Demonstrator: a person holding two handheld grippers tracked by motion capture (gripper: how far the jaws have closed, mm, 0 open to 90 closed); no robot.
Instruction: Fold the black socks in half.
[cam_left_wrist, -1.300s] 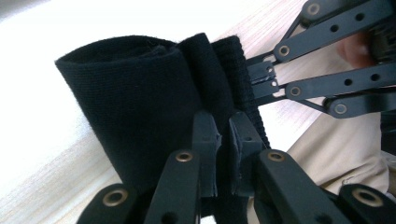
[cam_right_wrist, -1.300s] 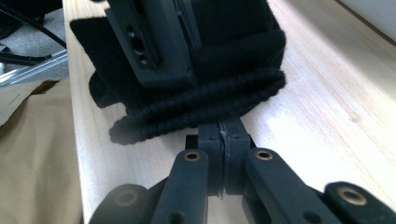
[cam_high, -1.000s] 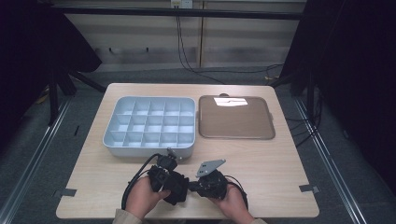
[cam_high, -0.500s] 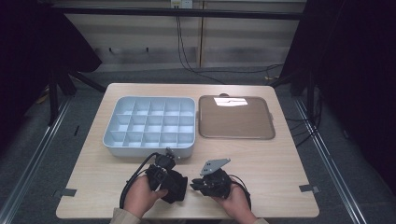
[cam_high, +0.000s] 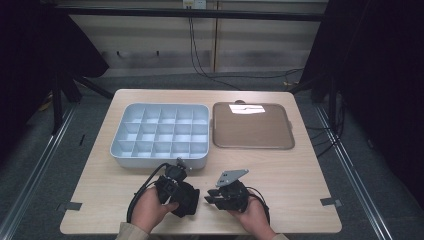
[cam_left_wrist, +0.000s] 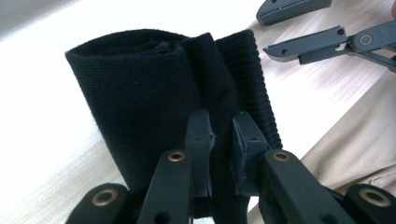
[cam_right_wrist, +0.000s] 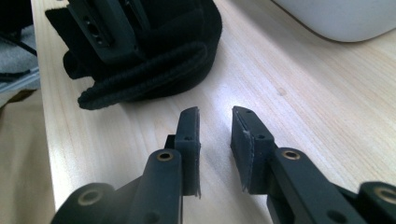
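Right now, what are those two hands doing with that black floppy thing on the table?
A person holds a gripper in each hand at the near edge of the table. The left gripper pinches a folded black cloth, maybe a sock. The right gripper has just been opening; nothing sits between its jaws, and the cloth lies just ahead of it. Behind them sit a white tray with compartments and a brown tray.

white compartment box (cam_high: 160, 134) just beside brown tray (cam_high: 251, 126), wooden table (cam_high: 300, 175)

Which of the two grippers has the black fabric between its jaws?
The left gripper: the folded black fabric sits between its jaws. The right gripper has only bare wooden table between its jaws, which have just been opening.
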